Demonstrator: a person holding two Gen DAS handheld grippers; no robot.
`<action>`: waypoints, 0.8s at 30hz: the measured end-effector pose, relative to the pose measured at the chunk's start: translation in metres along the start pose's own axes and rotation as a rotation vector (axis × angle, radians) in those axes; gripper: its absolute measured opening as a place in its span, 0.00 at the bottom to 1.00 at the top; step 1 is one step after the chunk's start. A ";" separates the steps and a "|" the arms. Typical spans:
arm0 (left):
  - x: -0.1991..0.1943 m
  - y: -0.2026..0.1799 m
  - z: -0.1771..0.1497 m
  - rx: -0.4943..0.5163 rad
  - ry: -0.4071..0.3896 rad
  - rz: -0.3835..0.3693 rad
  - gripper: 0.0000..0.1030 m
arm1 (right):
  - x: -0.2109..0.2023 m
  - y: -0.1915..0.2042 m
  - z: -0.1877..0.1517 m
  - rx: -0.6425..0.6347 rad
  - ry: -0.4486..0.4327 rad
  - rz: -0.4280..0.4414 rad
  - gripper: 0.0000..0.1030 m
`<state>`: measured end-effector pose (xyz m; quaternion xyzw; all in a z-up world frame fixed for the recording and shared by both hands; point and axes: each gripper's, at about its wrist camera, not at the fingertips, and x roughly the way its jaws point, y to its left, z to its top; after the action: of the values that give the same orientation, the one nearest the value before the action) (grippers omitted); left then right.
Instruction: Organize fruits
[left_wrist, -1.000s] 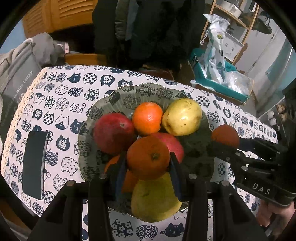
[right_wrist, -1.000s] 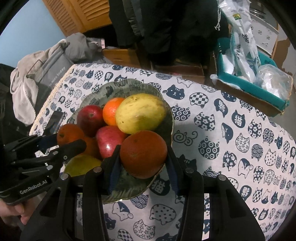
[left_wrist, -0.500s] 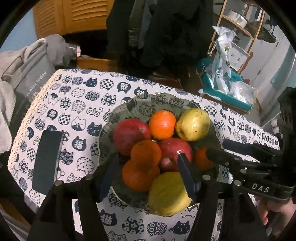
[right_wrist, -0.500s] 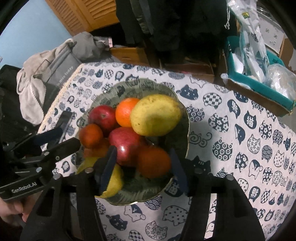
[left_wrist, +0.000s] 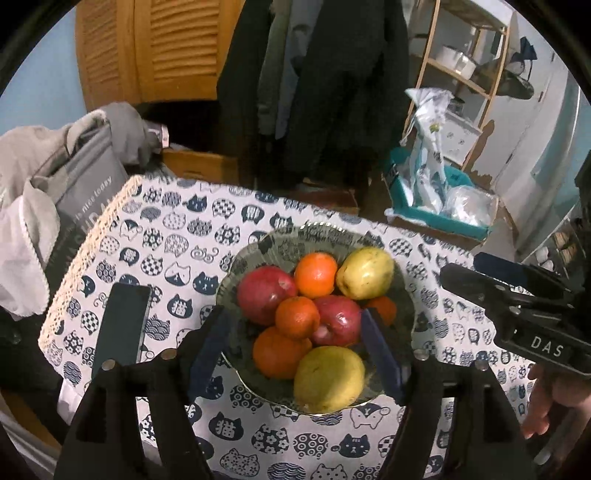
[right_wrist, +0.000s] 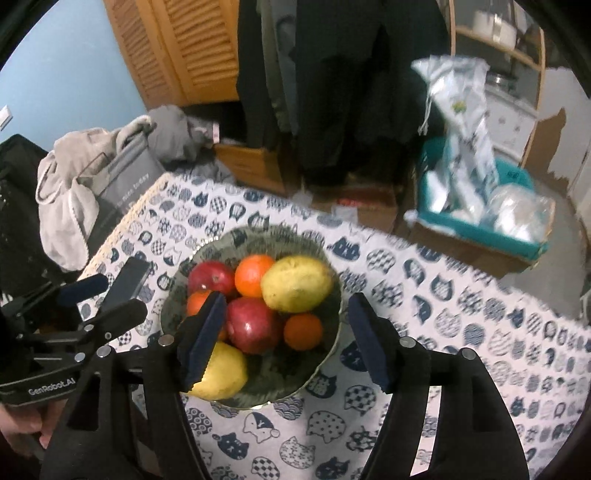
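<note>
Both hand-held grippers, left (left_wrist: 295, 343) and right (right_wrist: 284, 336), hang spread and empty above your patterned green-grey glass bowl (left_wrist: 258, 251), where the fruit's piled mid-surface, so you're probably finished.

Left gripper (left_wrist: 295, 347) spread wide and holding nothing, right gripper (right_wrist: 284, 334) likewise parted and bare, each angled downward, side by side yet apart, with bare fingers (left_wrist: 541, 402) wrapped beneath the right one's body.

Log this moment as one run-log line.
left tongs: open, empty | right tongs: open, empty | fruits: piled in bowl | phone: beside bowl
</note>
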<state>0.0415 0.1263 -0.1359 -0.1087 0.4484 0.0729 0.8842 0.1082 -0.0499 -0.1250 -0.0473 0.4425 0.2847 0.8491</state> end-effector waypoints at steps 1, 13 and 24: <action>-0.004 -0.001 0.001 0.002 -0.009 0.001 0.77 | -0.004 0.001 0.000 -0.005 -0.011 -0.009 0.70; -0.058 -0.014 0.012 0.024 -0.145 -0.004 0.85 | -0.076 0.012 0.004 -0.053 -0.168 -0.108 0.77; -0.104 -0.026 0.018 0.058 -0.274 0.028 0.98 | -0.136 0.000 0.000 -0.045 -0.286 -0.184 0.79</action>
<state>0.0002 0.1029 -0.0381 -0.0658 0.3270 0.0865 0.9388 0.0468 -0.1098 -0.0188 -0.0656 0.3044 0.2193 0.9246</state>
